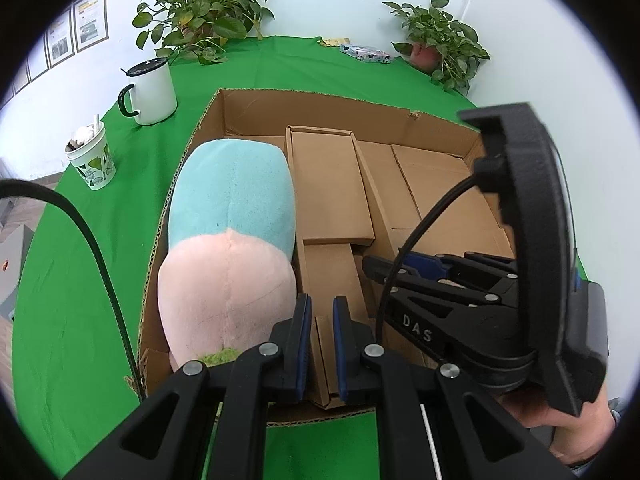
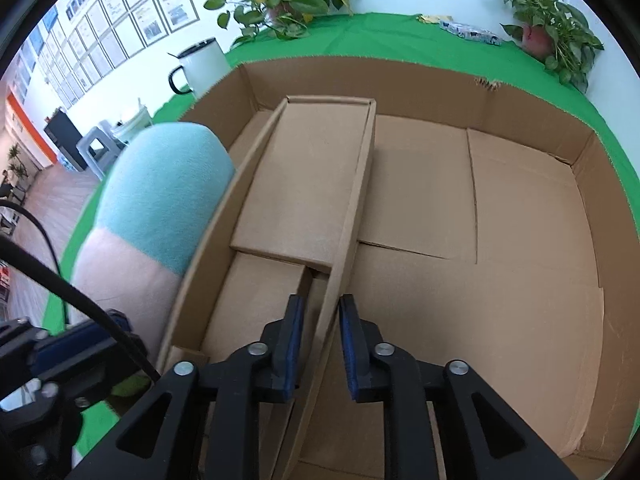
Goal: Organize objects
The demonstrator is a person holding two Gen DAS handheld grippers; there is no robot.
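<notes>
My right gripper (image 2: 320, 344) straddles the divider wall (image 2: 348, 216), pads slightly apart; it runs straight ahead. Left gripper (image 1: 322, 344) is pinched narrow.

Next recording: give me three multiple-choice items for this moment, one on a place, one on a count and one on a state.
1. Where does the plush toy lie?
A. On the floor
B. In the cardboard box, left of the cardboard insert
C. Beside the mug on the cloth

2. How many potted plants stand at the back?
A. One
B. Two
C. Four

3. How is the white mug?
A. Upright with a dark lid on
B. Tipped on its side
C. Upside down in the box

Key: 1 B, the toy rests against the box's left wall; 2 B, there is one plant at each rear corner; 3 A, the mug stands on the green cloth, lidded.
</notes>
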